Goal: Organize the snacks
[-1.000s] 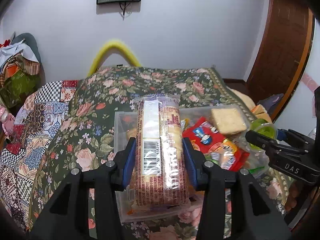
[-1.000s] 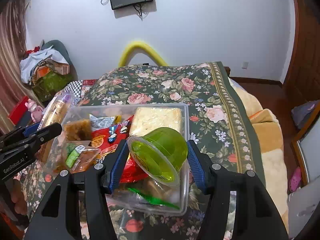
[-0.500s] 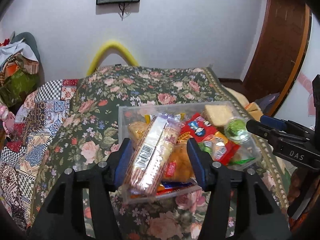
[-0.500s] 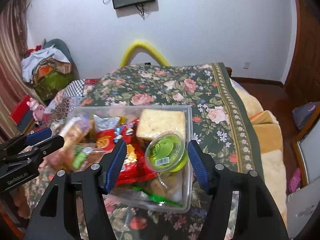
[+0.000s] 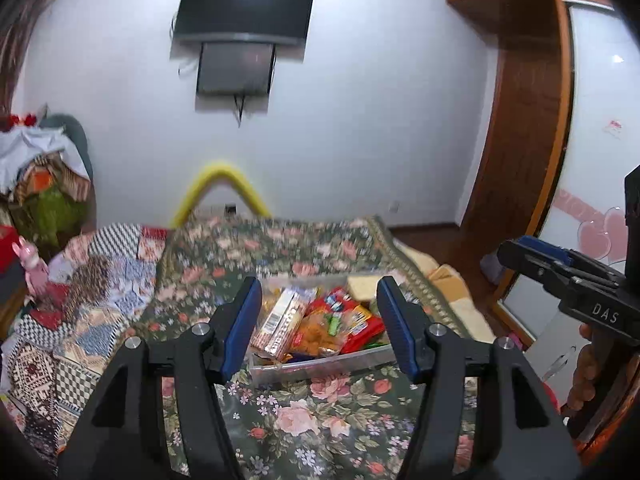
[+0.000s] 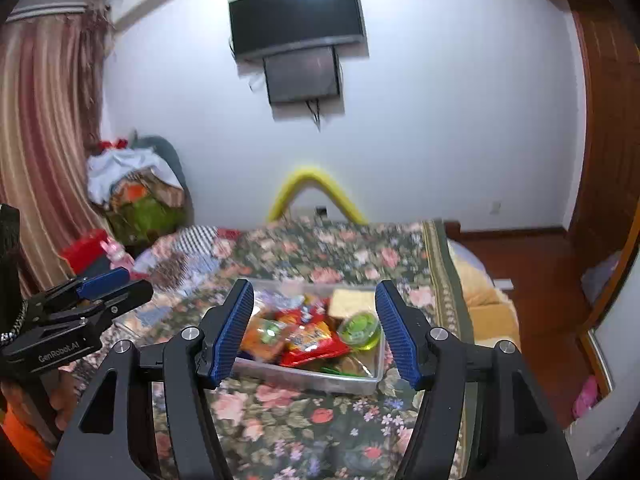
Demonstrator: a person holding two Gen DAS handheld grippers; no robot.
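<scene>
Both tools are empty and held above the near edge of the bed, so the step in hand reads as the release after a placement. The left gripper [image 5: 318,326] has just been opening, and its blue pads [image 5: 244,322] stand apart with nothing between them. The right gripper [image 6: 314,328] likewise has its jaws apart and holds nothing. Each tool points somewhat downward toward the flowered bedspread [image 5: 296,412], raised clear of it. In the left view the right gripper appears at the right edge with the person's hand [image 5: 586,364] wrapped on its handle; in the right view the left gripper shows at the left edge in the same way. Beyond the fingertips, the clear plastic bin [image 6: 308,374] rests on the bedspread and holds the snacks: a long biscuit pack [image 5: 280,322] lying tilted on the left side, red packets [image 6: 316,342] in the middle, a green jelly cup [image 6: 360,330] on its side at the right, and a pale cracker pack [image 6: 352,300] at the far right corner. No loose snack is visible on the bedspread around the bin, so the sorting appears close to complete. The next move calls for locating any item outside the bin, or withdrawing. Farther back are a patchwork quilt [image 5: 92,292], a yellow curved tube [image 6: 316,192] and a wall screen [image 6: 296,20].
</scene>
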